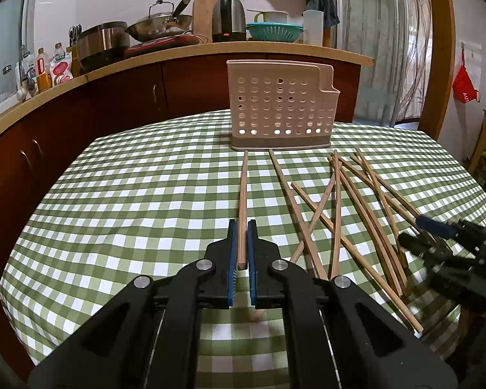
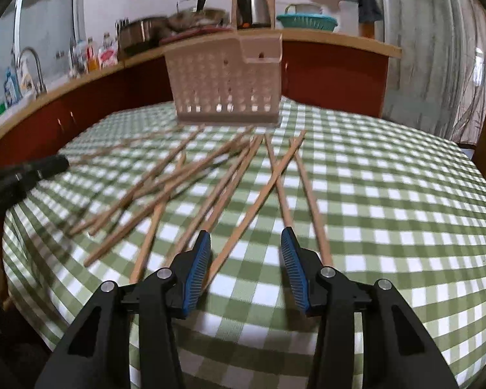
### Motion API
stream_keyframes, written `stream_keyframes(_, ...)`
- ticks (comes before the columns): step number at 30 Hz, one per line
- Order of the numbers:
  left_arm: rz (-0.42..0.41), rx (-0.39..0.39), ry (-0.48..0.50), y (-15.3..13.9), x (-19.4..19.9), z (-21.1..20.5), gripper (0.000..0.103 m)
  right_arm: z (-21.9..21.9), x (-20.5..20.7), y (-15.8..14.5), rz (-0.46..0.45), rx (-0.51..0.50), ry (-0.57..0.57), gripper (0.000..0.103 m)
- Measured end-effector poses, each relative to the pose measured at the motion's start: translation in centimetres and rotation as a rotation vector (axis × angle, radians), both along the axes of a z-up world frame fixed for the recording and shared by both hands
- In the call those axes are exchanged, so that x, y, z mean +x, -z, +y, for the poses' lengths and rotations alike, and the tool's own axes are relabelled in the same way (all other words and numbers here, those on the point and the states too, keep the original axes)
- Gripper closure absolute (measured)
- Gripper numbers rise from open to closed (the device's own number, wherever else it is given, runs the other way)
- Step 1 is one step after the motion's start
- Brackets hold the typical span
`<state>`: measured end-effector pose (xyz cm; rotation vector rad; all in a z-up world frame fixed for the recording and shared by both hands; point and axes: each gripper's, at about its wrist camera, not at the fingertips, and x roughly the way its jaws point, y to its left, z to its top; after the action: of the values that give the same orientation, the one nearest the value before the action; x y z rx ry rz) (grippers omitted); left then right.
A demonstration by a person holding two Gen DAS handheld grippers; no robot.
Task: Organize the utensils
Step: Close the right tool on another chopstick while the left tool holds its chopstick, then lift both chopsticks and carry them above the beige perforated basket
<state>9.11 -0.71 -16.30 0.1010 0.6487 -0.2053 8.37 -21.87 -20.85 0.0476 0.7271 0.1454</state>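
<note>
My left gripper (image 1: 242,227) is shut on a single wooden chopstick (image 1: 243,191) that points toward the perforated beige utensil holder (image 1: 280,107) standing at the table's far side. Several more chopsticks (image 1: 350,207) lie scattered on the checked cloth to its right. My right gripper (image 2: 246,236) is open and empty, low over the scattered chopsticks (image 2: 210,188), with one chopstick (image 2: 259,201) running between its fingers. The holder (image 2: 225,81) stands straight ahead of it. The right gripper also shows at the right edge of the left wrist view (image 1: 437,230), and the left gripper at the left edge of the right wrist view (image 2: 53,163).
The round table carries a green-and-white checked cloth (image 1: 129,201). Behind it runs a wooden counter (image 1: 178,55) with red cabinets, pots, a kettle (image 1: 228,19), bottles and a teal colander (image 1: 273,30). A doorway and a curtain are at the right.
</note>
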Motion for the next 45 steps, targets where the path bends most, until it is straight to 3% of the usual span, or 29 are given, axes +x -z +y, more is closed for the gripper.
stream_keyframes(10, 0.002, -0.002, -0.003, 0.0, 0.0, 0.1, 0.097, -0.9, -0.6, 0.2, 0.005, 0.005, 0.008, 0.065)
stream_keyframes(17, 0.006, -0.006, -0.007, 0.2, 0.0, 0.3, 0.097, -0.8, -1.7, 0.7, 0.0, 0.044, -0.03, 0.088)
stream_keyframes(21, 0.009, -0.007, -0.007, 0.4, -0.1, 0.3, 0.097, -0.5, -1.8, 0.6, 0.001, 0.039, -0.04, 0.095)
stream_keyframes(33, -0.005, -0.015, -0.014, 0.0, -0.4, 0.4, 0.097, -0.7, -2.8, -1.6, -0.092, 0.001, -0.012, 0.097)
stream_keyframes(45, -0.071, -0.042, -0.039, -2.4, -1.2, 1.3, 0.097, -1.8, -3.5, -6.3, -0.228, 0.008, 0.019, 0.097)
